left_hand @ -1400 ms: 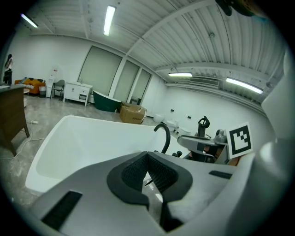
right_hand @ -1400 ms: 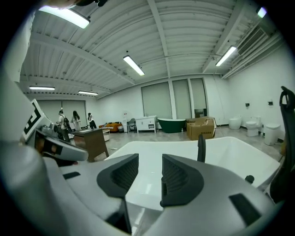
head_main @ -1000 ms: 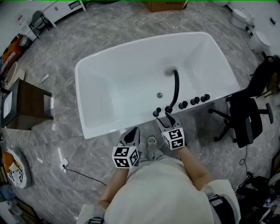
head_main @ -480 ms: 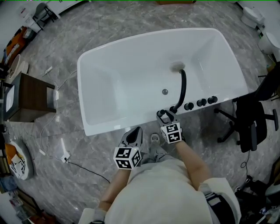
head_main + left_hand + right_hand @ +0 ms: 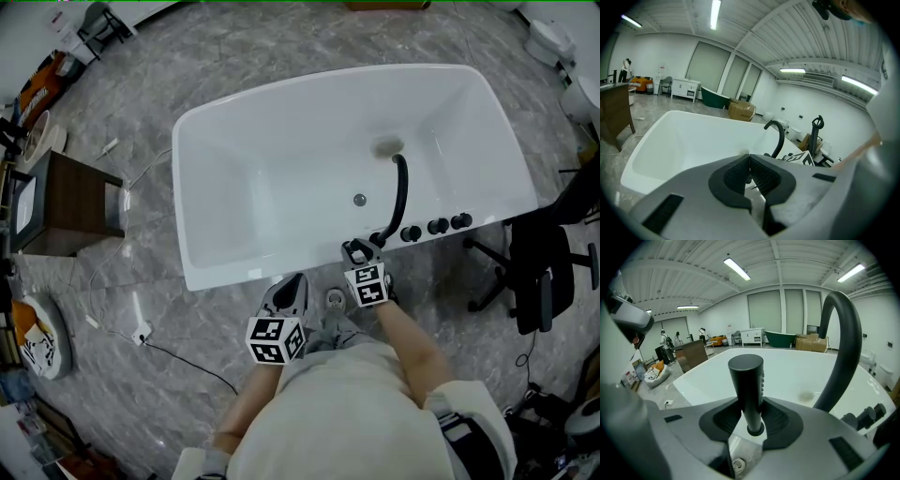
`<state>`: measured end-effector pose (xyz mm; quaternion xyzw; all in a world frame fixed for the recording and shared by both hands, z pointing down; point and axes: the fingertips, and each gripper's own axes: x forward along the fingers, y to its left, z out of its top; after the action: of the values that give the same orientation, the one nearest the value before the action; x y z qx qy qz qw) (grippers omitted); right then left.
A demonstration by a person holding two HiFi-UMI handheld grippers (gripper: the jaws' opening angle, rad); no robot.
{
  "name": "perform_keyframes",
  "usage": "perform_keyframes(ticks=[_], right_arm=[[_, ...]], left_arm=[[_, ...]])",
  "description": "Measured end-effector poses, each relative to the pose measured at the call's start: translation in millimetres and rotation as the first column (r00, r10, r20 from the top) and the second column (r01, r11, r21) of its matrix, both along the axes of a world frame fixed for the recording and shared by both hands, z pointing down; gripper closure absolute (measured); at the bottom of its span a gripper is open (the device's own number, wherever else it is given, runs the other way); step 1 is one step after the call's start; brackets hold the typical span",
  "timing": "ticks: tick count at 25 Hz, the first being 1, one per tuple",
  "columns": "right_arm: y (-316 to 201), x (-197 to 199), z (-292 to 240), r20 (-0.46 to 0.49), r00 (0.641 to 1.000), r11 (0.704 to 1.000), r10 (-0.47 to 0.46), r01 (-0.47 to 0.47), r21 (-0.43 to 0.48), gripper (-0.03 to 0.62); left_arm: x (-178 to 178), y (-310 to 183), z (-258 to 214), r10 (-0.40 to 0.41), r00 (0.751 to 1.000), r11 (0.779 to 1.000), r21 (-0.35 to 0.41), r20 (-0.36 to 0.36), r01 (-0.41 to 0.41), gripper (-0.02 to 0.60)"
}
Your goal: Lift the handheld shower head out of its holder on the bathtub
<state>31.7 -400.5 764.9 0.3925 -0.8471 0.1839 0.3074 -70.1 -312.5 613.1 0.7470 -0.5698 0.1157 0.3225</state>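
Note:
The handheld shower head (image 5: 746,380) is a black upright cylinder, standing in its holder on the near rim of the white bathtub (image 5: 234,141). My right gripper (image 5: 752,405) is around it, jaws closing, one pad against each side with no gap showing. In the head view the right gripper (image 5: 357,253) sits on the rim just left of the curved black spout (image 5: 401,192). My left gripper (image 5: 289,287) hangs shut and empty in front of the tub, left of the right one. Its pads (image 5: 761,176) meet with nothing between them.
Three black knobs (image 5: 436,226) line the rim right of the spout, which rises close beside the shower head (image 5: 843,348). A dark wooden side table (image 5: 70,202) stands left of the tub, an office chair (image 5: 539,272) to the right. A cable (image 5: 141,333) lies on the marble floor.
My right gripper has come down over the shower head and its jaws have narrowed onto it. The left gripper has stayed in place.

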Motion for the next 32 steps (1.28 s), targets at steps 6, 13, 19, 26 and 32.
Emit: perform_keyframes(ticks=[6,13,19,26,32], right_arm=[[3,2,-7,-0.014,1.000,1.000,-0.004,0.004,-0.004,0.453],[6,7,-17,0.009,1.000,1.000,0.012,-0.013,0.023,0.453],[7,11,-43,0.028,0.999,0.996,0.036,-0.038,0.076,0.453],[16,18,-80,0.058,0.995,0.989,0.076,-0.083,0.120,0.453],[29,17,-118,0.082,0.992,0.977,0.095,-0.108,0.186,0.453]], left_arm=[[1,3,-2,-0.004,1.000,1.000,-0.003,-0.003,0.004,0.561],[5,7,-3,0.000,1.000,1.000,0.000,-0.013,0.000,0.561],[9,9,-11,0.017,1.000,1.000,0.020,-0.016,-0.017,0.561],[11,27,-18,0.034,0.999,0.999,0.025,-0.022,-0.034,0.561],[6,44,-25,0.050,0.998,0.998,0.035,-0.035,-0.049,0.561]])
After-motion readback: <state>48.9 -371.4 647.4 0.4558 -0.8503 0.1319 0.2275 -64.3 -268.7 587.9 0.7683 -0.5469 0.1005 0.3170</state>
